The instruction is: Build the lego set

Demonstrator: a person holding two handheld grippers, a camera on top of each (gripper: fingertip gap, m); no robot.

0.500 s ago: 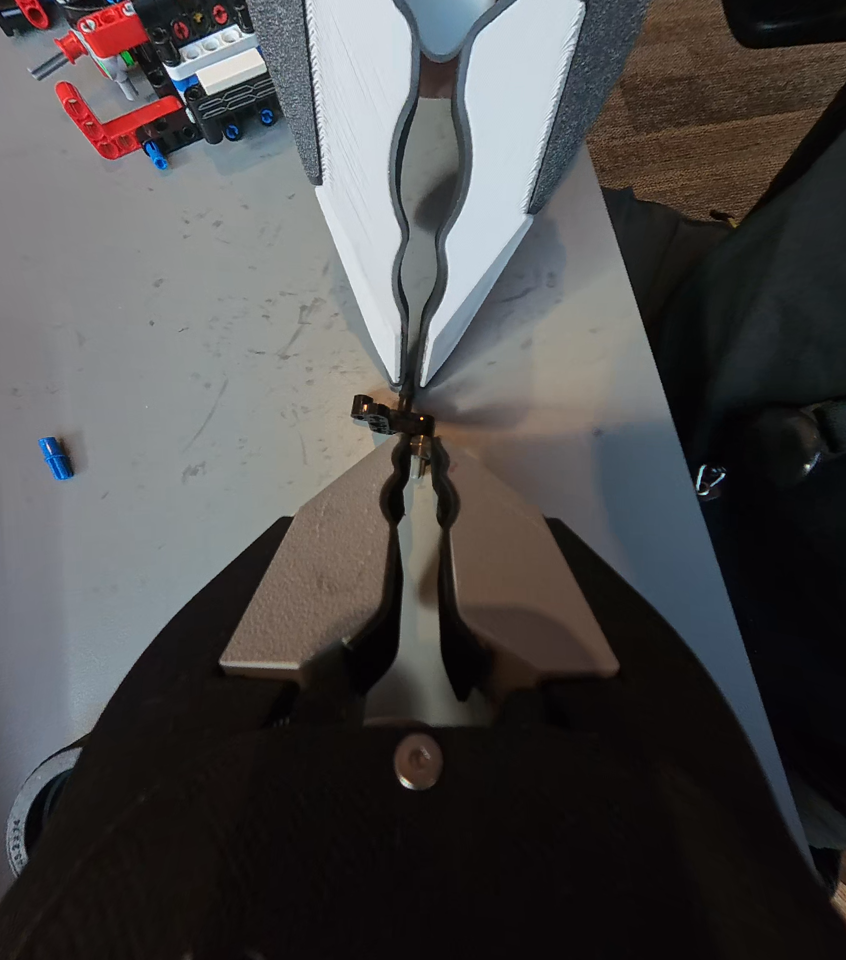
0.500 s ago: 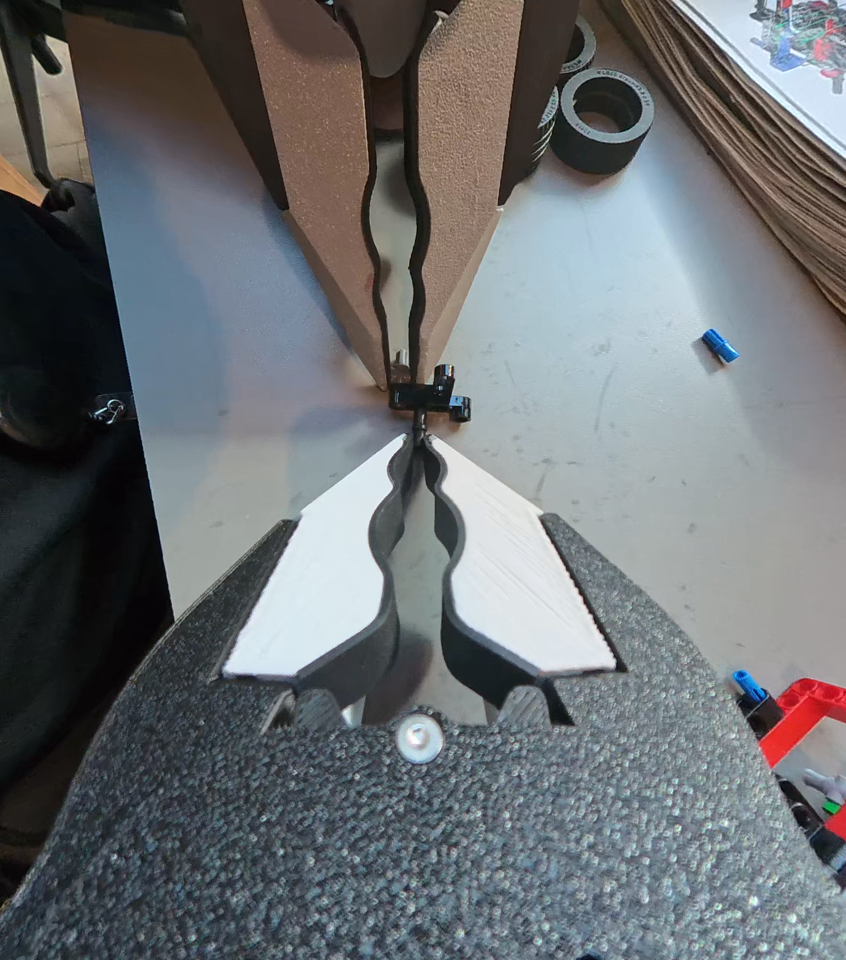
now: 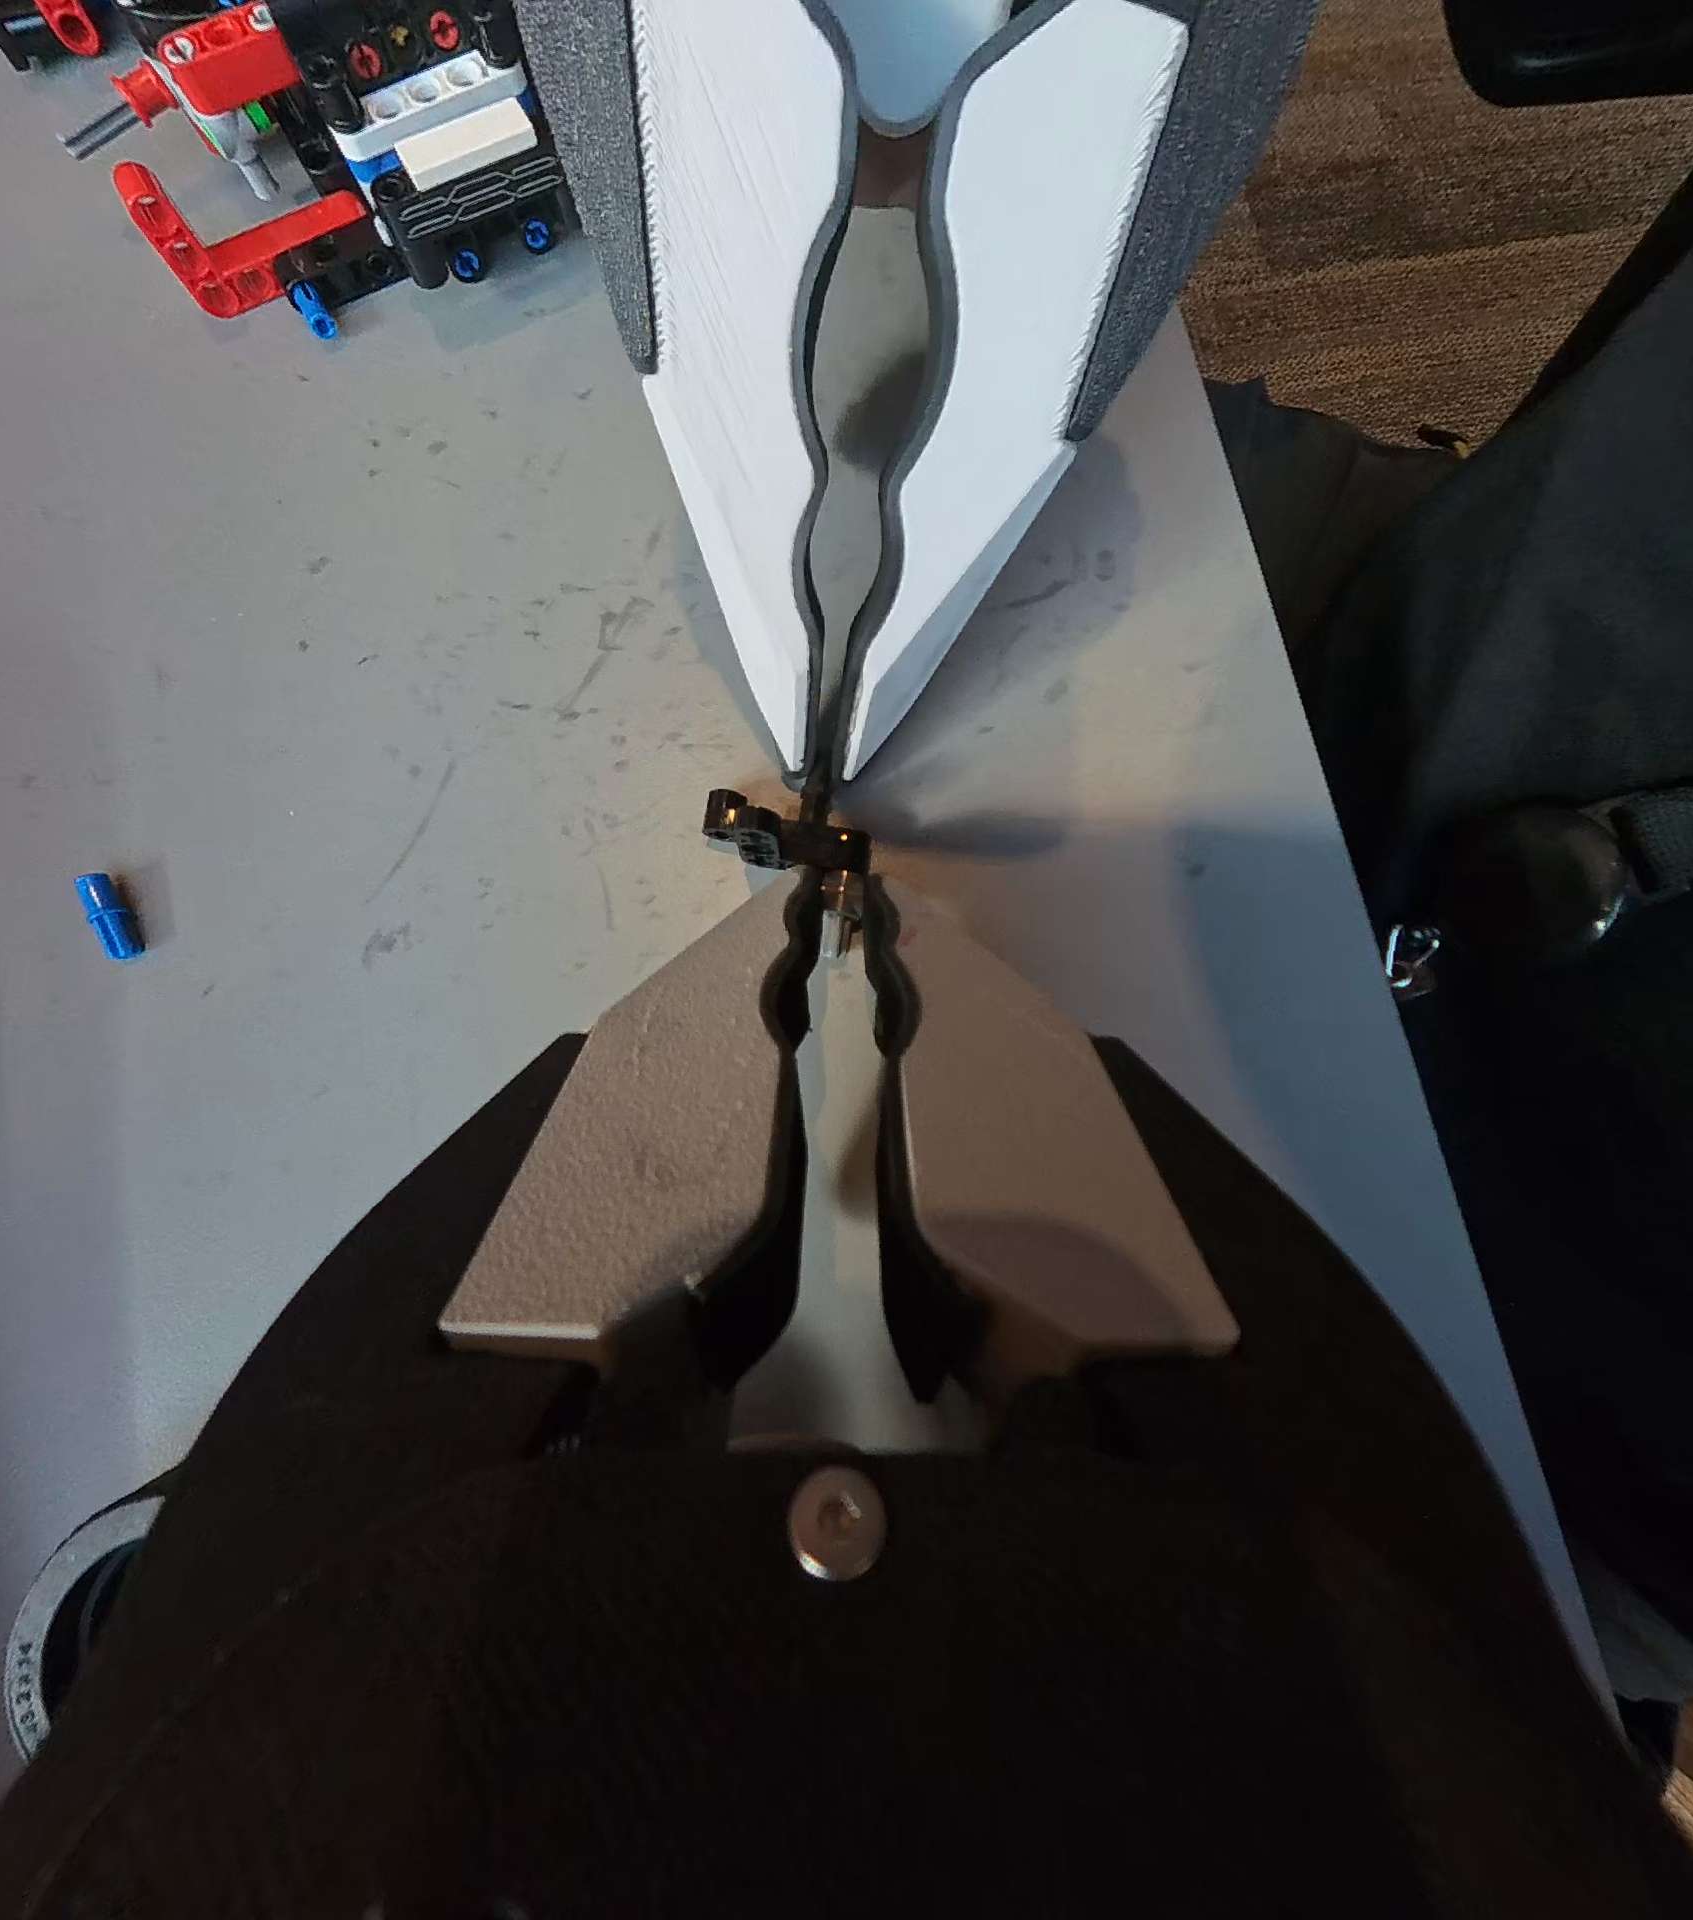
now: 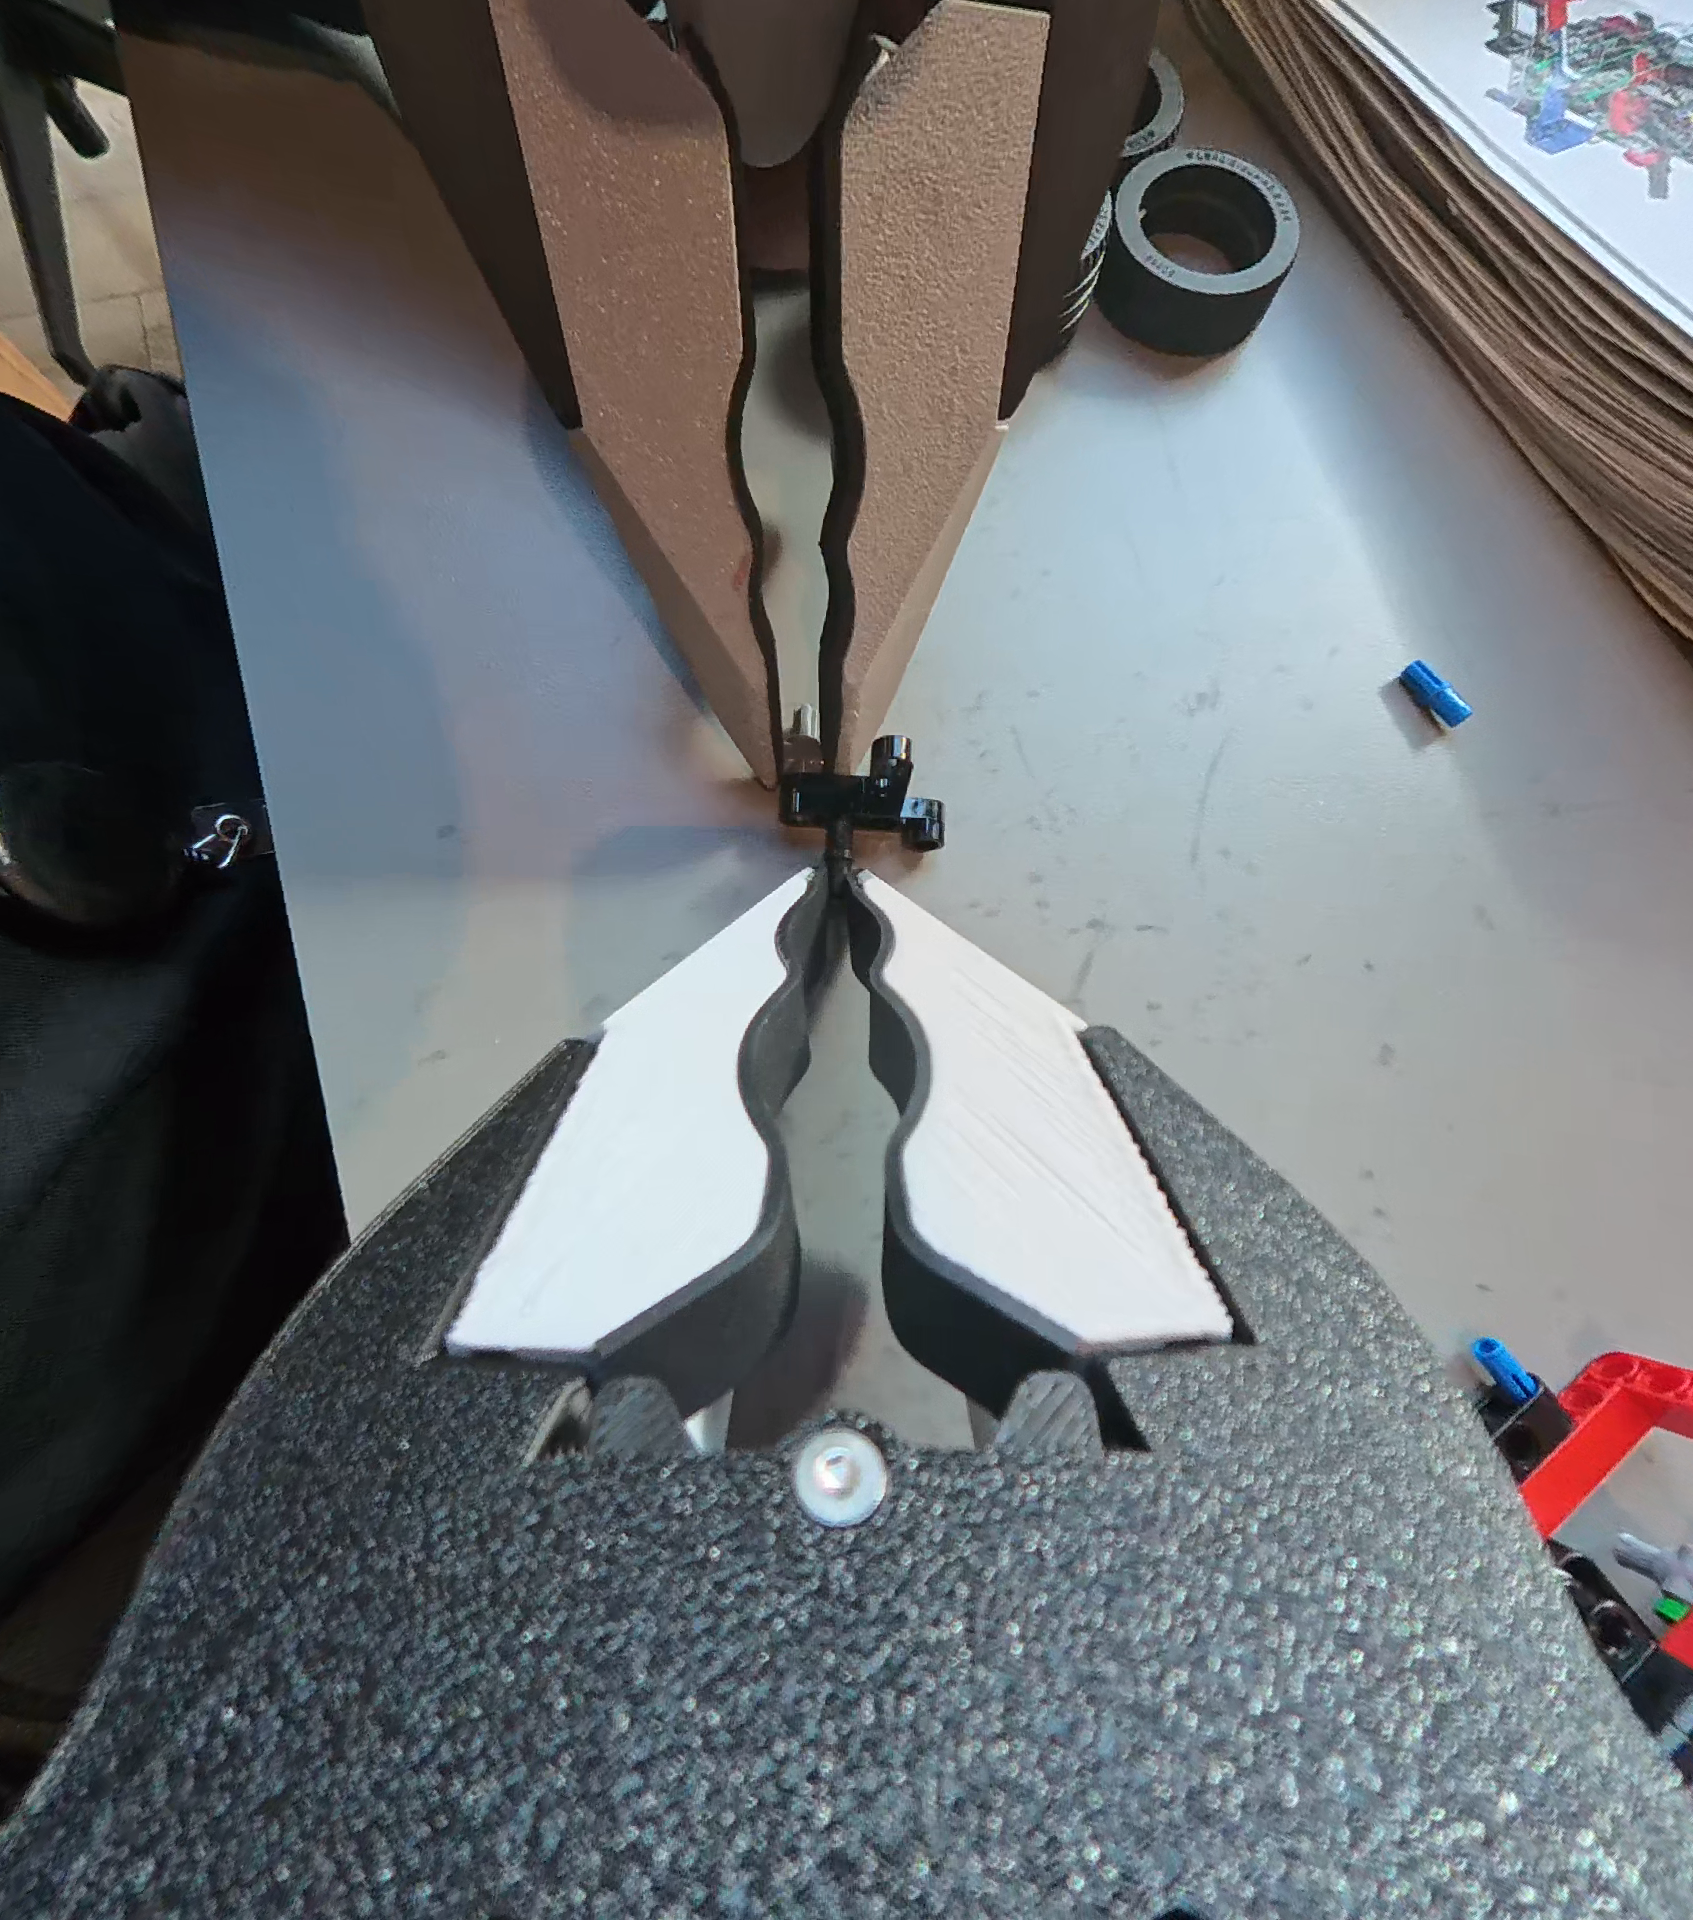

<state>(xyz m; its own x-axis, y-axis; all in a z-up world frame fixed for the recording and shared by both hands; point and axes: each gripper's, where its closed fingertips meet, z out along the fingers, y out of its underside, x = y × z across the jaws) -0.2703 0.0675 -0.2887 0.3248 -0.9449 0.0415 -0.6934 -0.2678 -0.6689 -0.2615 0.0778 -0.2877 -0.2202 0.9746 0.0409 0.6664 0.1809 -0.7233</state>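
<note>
We hold the left gripper point(image 3: 837, 914) and right gripper point(image 4: 837, 883) tip to tip above the grey desk point(image 3: 302, 623), both jaws pinching a small black lego connector point(image 3: 780, 831) between them. A blue pin point(image 3: 107, 914) lies well left of the connector.

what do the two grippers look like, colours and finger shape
The left gripper has tan-grey wedge fingers with wavy black inner edges on a smooth black body, a silver screw at its centre. The right gripper has white ridged wedge fingers, the same wavy black lining, on a grainy dark grey body.
</note>
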